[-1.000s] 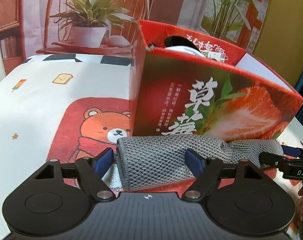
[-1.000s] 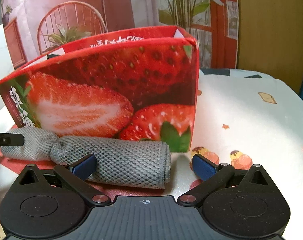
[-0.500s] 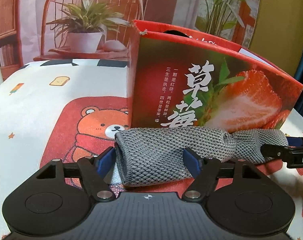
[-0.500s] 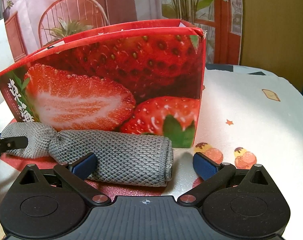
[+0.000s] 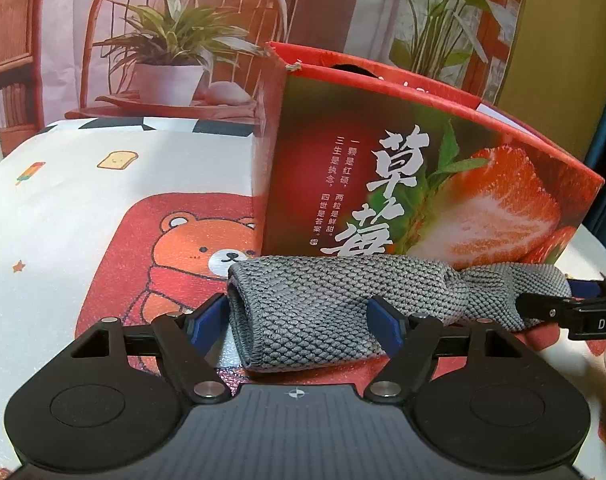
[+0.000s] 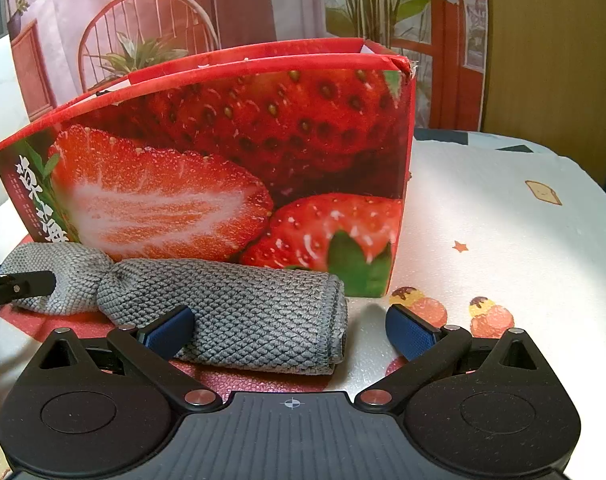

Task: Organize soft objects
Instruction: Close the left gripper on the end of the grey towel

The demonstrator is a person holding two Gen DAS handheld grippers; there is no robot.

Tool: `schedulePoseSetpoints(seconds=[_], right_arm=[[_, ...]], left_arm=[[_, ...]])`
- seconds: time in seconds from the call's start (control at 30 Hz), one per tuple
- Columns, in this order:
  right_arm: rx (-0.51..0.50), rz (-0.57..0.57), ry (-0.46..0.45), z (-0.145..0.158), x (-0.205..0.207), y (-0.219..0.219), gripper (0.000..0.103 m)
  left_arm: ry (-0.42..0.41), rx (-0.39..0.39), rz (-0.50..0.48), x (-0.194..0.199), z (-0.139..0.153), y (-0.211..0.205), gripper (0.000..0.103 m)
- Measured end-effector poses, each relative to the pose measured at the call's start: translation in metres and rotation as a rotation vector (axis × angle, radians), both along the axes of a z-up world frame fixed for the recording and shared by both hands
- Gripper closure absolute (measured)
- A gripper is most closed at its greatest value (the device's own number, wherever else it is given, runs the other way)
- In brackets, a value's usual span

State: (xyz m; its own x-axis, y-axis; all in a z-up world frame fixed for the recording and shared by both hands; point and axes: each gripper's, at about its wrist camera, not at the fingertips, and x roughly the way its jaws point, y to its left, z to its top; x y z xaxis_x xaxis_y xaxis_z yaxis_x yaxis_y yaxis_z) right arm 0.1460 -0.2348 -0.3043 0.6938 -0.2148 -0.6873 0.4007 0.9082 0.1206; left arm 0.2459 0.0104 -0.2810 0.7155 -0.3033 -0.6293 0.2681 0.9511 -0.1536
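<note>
- Left wrist view. A rolled grey cloth [image 5: 335,304] is shown lying on the printed table cover [image 5: 83,216], just in front of the strawberry box [image 5: 403,184] and close against its printed face (whether they actually touch cannot be told).
- The long axis of the cloth is laid across this view, parallel to the box front; the blunt rolled end is turned to the left, and a pinched neck is seen further right.
- The left gripper [image 5: 299,322] is seen with its jaws spread wide around the left end of the roll. One blue pad [image 5: 207,316] stands just beside the end, the other overlaps the middle; no squeeze on the fabric is evident, so nothing is judged to be held.
- A fingertip of the other gripper is seen at the far right, beside the cloth's narrow end.
- Right wrist view. The same cloth [image 6: 231,312] is shown along the foot of the box [image 6: 231,152], its rolled end now to the right.
- The right gripper [image 6: 291,330] is spread wide and empty: one pad overlaps the cloth, while the other stands over the bare cover [image 6: 503,208], apart from it.
- Progress (a judgement): the cloth appears rolled but not yet stowed; grasping, lifting and placing it in the box would remain. The box's contents are not shown.
</note>
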Motion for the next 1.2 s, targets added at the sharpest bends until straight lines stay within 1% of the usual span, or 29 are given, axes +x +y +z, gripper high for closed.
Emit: schedulePoseSetpoints(seconds=[0.2, 0.37, 0.5, 0.6, 0.7, 0.77, 0.8, 0.83, 0.87, 0.93, 0.97, 1.03, 1.13, 1.2], right_arm=[[0.002, 0.0, -0.003, 0.0, 0.0, 0.0, 0.002], [0.003, 0.009, -0.013, 0.002, -0.002, 0.0, 0.008], [0.004, 0.03, -0.025, 0.003, -0.005, 0.002, 0.021], [0.002, 0.054, -0.028, 0.005, -0.006, 0.005, 0.031], [0.0, 0.054, -0.026, 0.007, -0.006, 0.005, 0.035], [0.006, 0.051, -0.029, 0.008, -0.007, 0.005, 0.038], [0.012, 0.053, -0.029, 0.009, -0.007, 0.004, 0.041], [0.017, 0.056, -0.028, 0.009, -0.007, 0.005, 0.044], [0.018, 0.057, -0.028, 0.01, -0.008, 0.005, 0.045], [0.022, 0.057, -0.028, 0.011, -0.008, 0.005, 0.054], [0.028, 0.057, -0.029, 0.012, -0.009, 0.004, 0.057], [0.044, 0.055, -0.03, 0.013, -0.01, 0.004, 0.064], [0.057, 0.059, -0.032, 0.016, -0.012, 0.004, 0.073], [0.059, 0.062, -0.035, 0.018, -0.014, 0.006, 0.076]], left_arm=[[-0.001, 0.0, 0.0, 0.001, 0.0, -0.001, 0.026], [0.0, -0.004, 0.005, 0.0, 0.0, 0.001, 0.027], [0.003, 0.006, 0.014, 0.0, 0.002, 0.0, 0.03], [0.007, 0.012, 0.015, -0.001, 0.003, -0.001, 0.035], [0.02, 0.006, 0.016, -0.001, 0.005, 0.001, 0.042], [0.032, 0.002, 0.014, -0.001, 0.007, 0.001, 0.05], [0.037, 0.002, 0.012, -0.001, 0.007, 0.001, 0.051], [0.042, 0.003, 0.01, -0.002, 0.008, 0.001, 0.055], [0.046, 0.005, 0.008, -0.002, 0.009, 0.0, 0.057], [0.055, 0.006, 0.009, -0.003, 0.009, -0.001, 0.06], [0.059, 0.006, 0.009, -0.004, 0.009, -0.001, 0.062], [0.07, 0.003, 0.008, -0.004, 0.01, -0.001, 0.067], [0.077, 0.003, 0.007, -0.008, 0.013, -0.002, 0.075], [0.073, 0.009, 0.004, -0.011, 0.016, -0.003, 0.08]])
